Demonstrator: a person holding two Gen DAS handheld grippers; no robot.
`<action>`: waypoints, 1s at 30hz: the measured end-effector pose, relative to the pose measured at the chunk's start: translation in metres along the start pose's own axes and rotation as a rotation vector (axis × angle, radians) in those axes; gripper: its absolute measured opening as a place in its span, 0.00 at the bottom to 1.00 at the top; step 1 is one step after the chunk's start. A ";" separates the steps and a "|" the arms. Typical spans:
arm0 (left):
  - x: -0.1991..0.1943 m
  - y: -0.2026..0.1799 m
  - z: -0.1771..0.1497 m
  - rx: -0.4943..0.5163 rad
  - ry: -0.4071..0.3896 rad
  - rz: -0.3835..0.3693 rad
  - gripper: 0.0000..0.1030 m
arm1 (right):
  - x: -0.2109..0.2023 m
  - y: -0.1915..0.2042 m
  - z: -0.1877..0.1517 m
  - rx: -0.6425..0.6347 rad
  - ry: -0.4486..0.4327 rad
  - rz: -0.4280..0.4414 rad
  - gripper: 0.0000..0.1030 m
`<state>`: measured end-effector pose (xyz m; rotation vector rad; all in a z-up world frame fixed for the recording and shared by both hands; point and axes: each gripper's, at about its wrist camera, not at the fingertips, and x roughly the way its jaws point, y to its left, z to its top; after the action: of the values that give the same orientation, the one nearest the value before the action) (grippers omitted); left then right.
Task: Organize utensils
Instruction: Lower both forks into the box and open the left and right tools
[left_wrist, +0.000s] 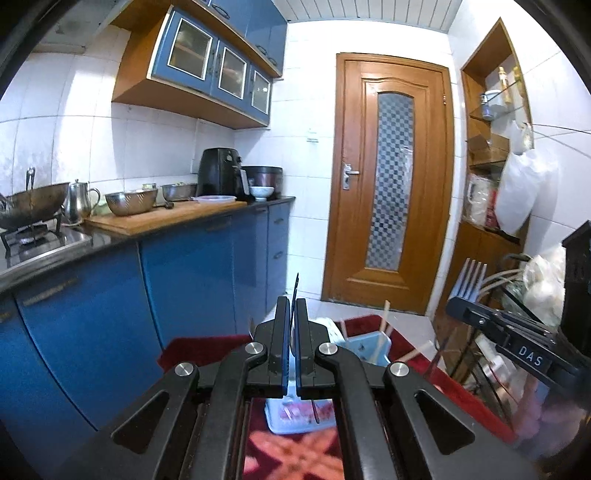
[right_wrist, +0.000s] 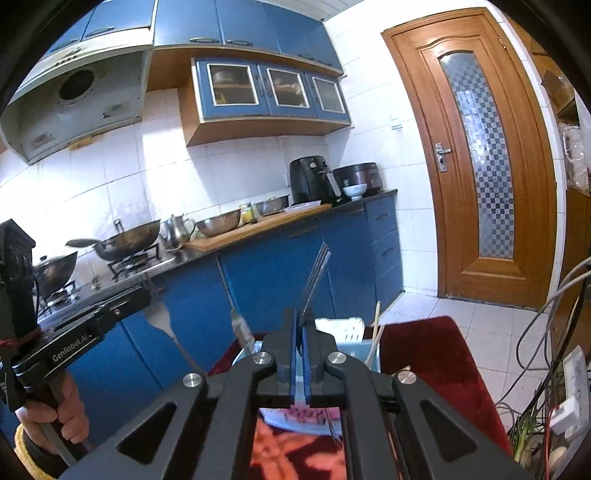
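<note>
Left wrist view showed the left tongs (left_wrist: 291, 314) clenched on one thin flat utensil (left_wrist: 296, 291), seen edge-on and upright, above a pale blue utensil caddy (left_wrist: 364, 347) on the red cloth (left_wrist: 410, 343). Two chopsticks (left_wrist: 384, 325) stood in the caddy. At the right, the right tongs (left_wrist: 458, 306) gripped one fork (left_wrist: 470, 278) with four tines, its body lettered "DAS". Right wrist view had the fork (right_wrist: 314, 280) clamped upright between the right tongs (right_wrist: 302, 325); the left tongs (right_wrist: 142, 295), marked "GenRobot.AI", held one spatula (right_wrist: 162, 317). Two woks (right_wrist: 125, 242) sat far left on the tabletop (right_wrist: 258, 225)
</note>
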<state>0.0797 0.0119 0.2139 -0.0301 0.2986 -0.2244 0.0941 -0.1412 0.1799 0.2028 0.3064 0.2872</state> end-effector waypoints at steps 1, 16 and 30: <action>0.005 0.002 0.006 -0.002 -0.003 0.009 0.00 | 0.004 -0.001 0.005 0.006 -0.008 -0.003 0.04; 0.090 0.009 0.028 0.028 0.035 0.072 0.00 | 0.077 -0.040 0.014 0.081 0.024 -0.026 0.04; 0.149 0.018 -0.034 -0.036 0.190 0.014 0.00 | 0.111 -0.050 -0.027 0.070 0.151 -0.023 0.05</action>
<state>0.2122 -0.0039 0.1373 -0.0421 0.4921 -0.2082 0.1989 -0.1503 0.1136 0.2471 0.4682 0.2697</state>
